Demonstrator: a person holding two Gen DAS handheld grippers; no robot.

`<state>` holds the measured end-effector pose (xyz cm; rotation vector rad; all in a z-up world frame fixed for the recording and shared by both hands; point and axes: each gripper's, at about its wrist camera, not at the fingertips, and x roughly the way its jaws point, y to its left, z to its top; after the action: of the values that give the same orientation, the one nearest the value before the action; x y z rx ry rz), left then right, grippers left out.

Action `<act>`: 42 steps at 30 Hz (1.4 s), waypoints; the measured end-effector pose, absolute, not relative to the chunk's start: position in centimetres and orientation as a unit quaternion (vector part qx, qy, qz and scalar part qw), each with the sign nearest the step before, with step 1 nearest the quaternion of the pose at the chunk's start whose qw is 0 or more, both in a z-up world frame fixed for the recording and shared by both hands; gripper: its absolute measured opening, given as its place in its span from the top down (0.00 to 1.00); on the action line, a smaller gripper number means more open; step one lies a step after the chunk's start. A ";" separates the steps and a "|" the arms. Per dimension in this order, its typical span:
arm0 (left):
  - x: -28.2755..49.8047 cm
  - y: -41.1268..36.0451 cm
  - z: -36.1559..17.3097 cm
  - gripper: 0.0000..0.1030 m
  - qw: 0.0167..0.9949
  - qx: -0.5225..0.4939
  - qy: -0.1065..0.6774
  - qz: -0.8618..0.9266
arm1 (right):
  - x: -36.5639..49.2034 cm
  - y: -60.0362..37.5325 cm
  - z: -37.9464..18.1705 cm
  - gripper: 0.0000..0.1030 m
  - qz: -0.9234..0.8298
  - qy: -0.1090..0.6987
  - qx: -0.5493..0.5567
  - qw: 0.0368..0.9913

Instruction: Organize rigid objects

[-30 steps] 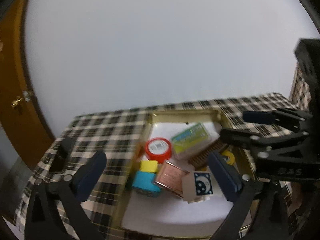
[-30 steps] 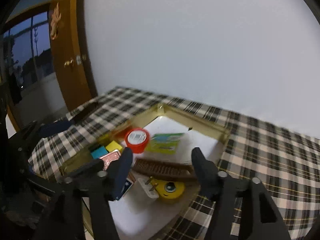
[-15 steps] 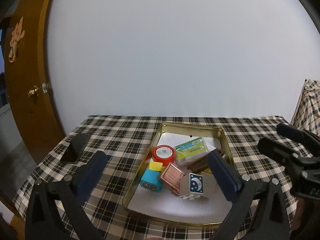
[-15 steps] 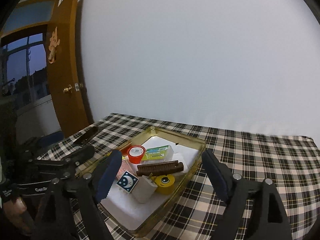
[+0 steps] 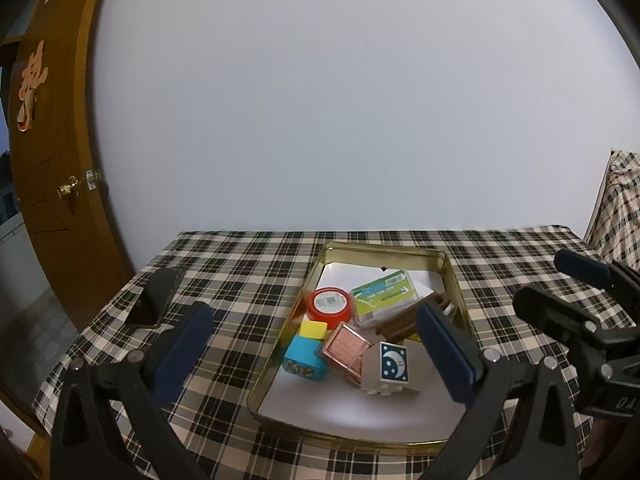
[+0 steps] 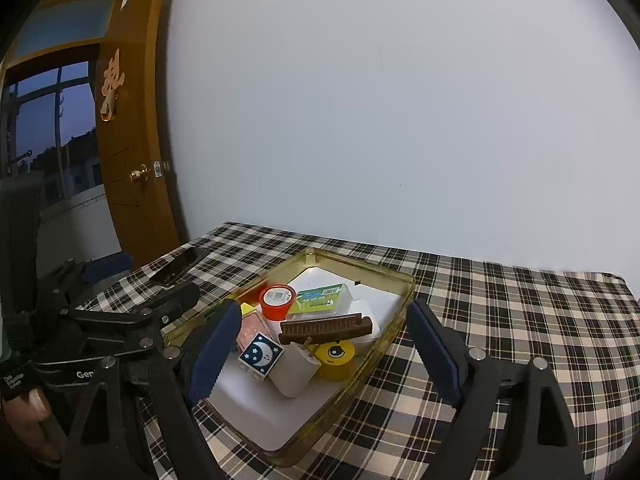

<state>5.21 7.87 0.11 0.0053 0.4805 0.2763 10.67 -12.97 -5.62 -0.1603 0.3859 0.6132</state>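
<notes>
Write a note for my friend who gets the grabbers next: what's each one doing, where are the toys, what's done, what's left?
Left gripper: open, empty, held above the table's near edge.
Right gripper: open, empty, likewise.
All the things sit in the gold tray: red tub, green box, moon block, brown comb, yellow roll.
Done: everything visible is in the tray.
Left: probably nothing; perhaps tidy the pile.

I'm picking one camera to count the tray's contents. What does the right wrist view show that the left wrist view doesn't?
Only the right wrist view shows the yellow roll and a window. Only the left wrist view shows the blue block and yellow block clearly. Both share the gold tray, red tub, green box, moon block, brown comb and phone.
</notes>
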 end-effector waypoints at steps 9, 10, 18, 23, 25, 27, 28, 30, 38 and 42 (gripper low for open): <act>5.1 7.8 0.2 0.00 0.961 0.002 0.238 0.139 | 10.6 -13.0 -5.6 0.16 0.300 0.188 -0.078 0.932; 5.1 7.9 0.2 0.00 0.961 0.000 0.238 0.139 | 10.5 -13.0 -5.7 0.16 0.300 0.188 -0.078 0.932; 5.0 8.6 0.1 0.00 0.960 -0.006 0.239 0.145 | 10.1 -12.7 -5.7 0.16 0.304 0.188 -0.080 0.931; 5.0 8.6 0.1 0.00 0.960 -0.005 0.239 0.148 | 10.1 -12.7 -5.8 0.16 0.303 0.189 -0.080 0.930; 5.0 8.6 0.1 0.00 0.960 -0.005 0.239 0.146 | 10.1 -12.6 -5.8 0.16 0.303 0.190 -0.080 0.930; 5.0 8.6 0.0 0.00 0.960 -0.004 0.239 0.148 | 10.1 -12.7 -5.9 0.16 0.303 0.190 -0.080 0.930; 5.0 8.6 0.0 0.00 0.960 -0.005 0.239 0.147 | 10.1 -12.7 -5.9 0.16 0.303 0.191 -0.080 0.930; 5.0 8.6 0.0 0.00 0.960 -0.005 0.240 0.147 | 10.2 -12.7 -6.0 0.16 0.302 0.191 -0.079 0.930; 5.0 8.5 0.0 0.00 0.960 -0.006 0.239 0.146 | 10.3 -12.9 -6.1 0.16 0.302 0.193 -0.078 0.930; 4.9 8.7 0.0 0.00 0.960 -0.008 0.239 0.145 | 10.3 -12.9 -6.1 0.16 0.303 0.191 -0.077 0.931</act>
<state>4.88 8.67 -0.03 -0.0166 0.4853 0.2940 10.26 -12.90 -6.10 -0.1583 0.3905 0.6199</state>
